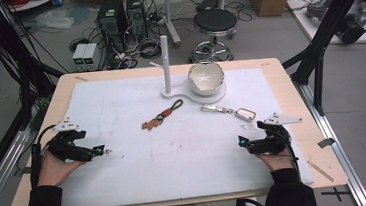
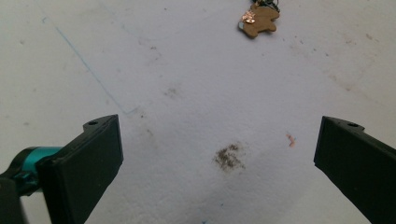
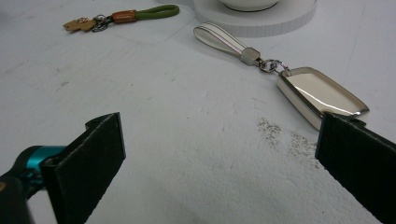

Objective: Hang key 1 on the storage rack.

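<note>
Two keychains lie on the white mat (image 1: 175, 149). One has a green loop strap and a brown tag (image 1: 162, 115) (image 3: 122, 16) (image 2: 258, 19), at the mat's middle. The other has a white strap and a shiny silver rectangular fob (image 1: 229, 111) (image 3: 322, 95), to the right. A white bowl (image 1: 206, 77) sits on a white stand with an upright post (image 1: 165, 64) at the back. My left gripper (image 1: 106, 151) (image 2: 217, 154) rests open at the mat's left. My right gripper (image 1: 241, 140) (image 3: 219, 154) is open at the right, just short of the silver fob.
The wooden table's edge (image 1: 289, 81) frames the mat. Black frame posts (image 1: 317, 56) stand at the right and left. Beyond the table are a stool (image 1: 215, 22), computer towers (image 1: 113, 16) and cables on the floor. Dark smudges (image 2: 229, 157) mark the mat.
</note>
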Motion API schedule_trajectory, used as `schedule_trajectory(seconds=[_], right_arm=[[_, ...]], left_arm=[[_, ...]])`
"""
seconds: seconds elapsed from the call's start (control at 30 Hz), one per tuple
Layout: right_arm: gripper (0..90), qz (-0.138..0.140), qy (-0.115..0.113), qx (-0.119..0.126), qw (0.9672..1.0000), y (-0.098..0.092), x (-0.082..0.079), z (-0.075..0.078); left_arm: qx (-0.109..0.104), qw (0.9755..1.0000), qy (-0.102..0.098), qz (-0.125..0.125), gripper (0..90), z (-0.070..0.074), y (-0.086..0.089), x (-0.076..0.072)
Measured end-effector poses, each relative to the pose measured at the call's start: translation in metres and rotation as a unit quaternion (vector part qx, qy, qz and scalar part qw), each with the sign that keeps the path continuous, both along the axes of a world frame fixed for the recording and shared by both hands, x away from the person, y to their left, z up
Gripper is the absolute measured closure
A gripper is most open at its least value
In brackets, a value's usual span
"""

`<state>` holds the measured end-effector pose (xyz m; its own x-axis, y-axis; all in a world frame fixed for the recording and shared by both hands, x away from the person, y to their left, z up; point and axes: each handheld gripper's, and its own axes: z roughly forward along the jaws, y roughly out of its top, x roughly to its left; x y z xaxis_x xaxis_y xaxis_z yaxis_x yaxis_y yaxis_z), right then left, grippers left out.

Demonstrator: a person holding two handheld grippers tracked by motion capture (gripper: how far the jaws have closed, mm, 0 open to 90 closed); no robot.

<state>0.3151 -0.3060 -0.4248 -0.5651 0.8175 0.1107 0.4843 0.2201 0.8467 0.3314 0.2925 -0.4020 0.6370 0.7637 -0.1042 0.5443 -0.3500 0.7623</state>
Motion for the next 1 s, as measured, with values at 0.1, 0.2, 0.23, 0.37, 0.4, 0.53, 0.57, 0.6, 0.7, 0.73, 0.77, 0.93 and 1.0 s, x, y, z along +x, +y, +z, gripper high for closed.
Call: schedule_trajectory(seconds=[0.1, 0.2, 0.23, 0.37, 0.4, 0.53, 0.57, 0.6, 0.7, 0.73, 0.77, 0.93, 1.0], right_arm=[[0.6, -0.001, -0.001, 0.001, 1.0, 0.0, 0.0, 0.0], [0.6, -0.002, -0.002, 0.0, 1.0, 0.0, -0.001, 0.0], [0.6, -0.002, -0.002, 0.0, 1.0, 0.0, -0.001, 0.0], [0.6, -0.002, -0.003, -0.001, 1.0, 0.0, -0.001, 0.0], [0.6, -0.001, -0.002, 0.0, 1.0, 0.0, -0.001, 0.001], [0.6, -0.002, -0.003, -0.001, 1.0, -0.001, 0.0, 0.0], [0.6, -0.002, -0.003, -0.001, 1.0, -0.001, 0.0, 0.0], [0.6, -0.001, -0.003, -0.001, 1.0, 0.0, 0.0, 0.0], [0.6, -0.002, -0.004, -0.001, 1.0, 0.0, -0.001, 0.001], [0.6, -0.002, -0.004, -0.001, 1.0, 0.0, -0.001, 0.001], [0.6, -0.002, -0.004, -0.001, 1.0, 0.0, -0.001, 0.001], [0.6, -0.003, -0.004, -0.002, 1.0, 0.0, -0.001, 0.001], [0.6, -0.005, -0.004, -0.003, 1.0, 0.0, 0.0, 0.001]], left_arm=[[0.005, 0.9998, 0.011, -0.015, 1.7, 0.001, -0.008, 0.006], [0.006, 0.9996, 0.014, -0.022, 1.7, 0.001, -0.014, 0.009], [0.006, 0.9996, 0.013, -0.023, 1.7, 0.002, -0.017, 0.012], [0.011, 0.9994, 0.014, -0.028, 1.7, 0.003, -0.023, 0.017], [0.013, 0.9993, 0.015, -0.032, 1.7, 0.005, -0.027, 0.02], [0.008, 0.9992, 0.013, -0.038, 1.7, 0.007, -0.032, 0.024], [0.012, 0.999, 0.014, -0.04, 1.7, 0.007, -0.032, 0.025], [0.01, 0.9991, 0.017, -0.038, 1.7, 0.007, -0.034, 0.026], [0.022, 0.9982, 0.024, -0.05, 1.7, 0.008, -0.039, 0.029], [0.018, 0.9983, 0.018, -0.051, 1.7, 0.009, -0.041, 0.03], [0.013, 0.9986, 0.016, -0.049, 1.7, 0.01, -0.042, 0.031], [0.016, 0.9984, 0.016, -0.051, 1.7, 0.011, -0.044, 0.037], [0.009, 0.9986, 0.018, -0.049, 1.7, 0.011, -0.046, 0.042]])
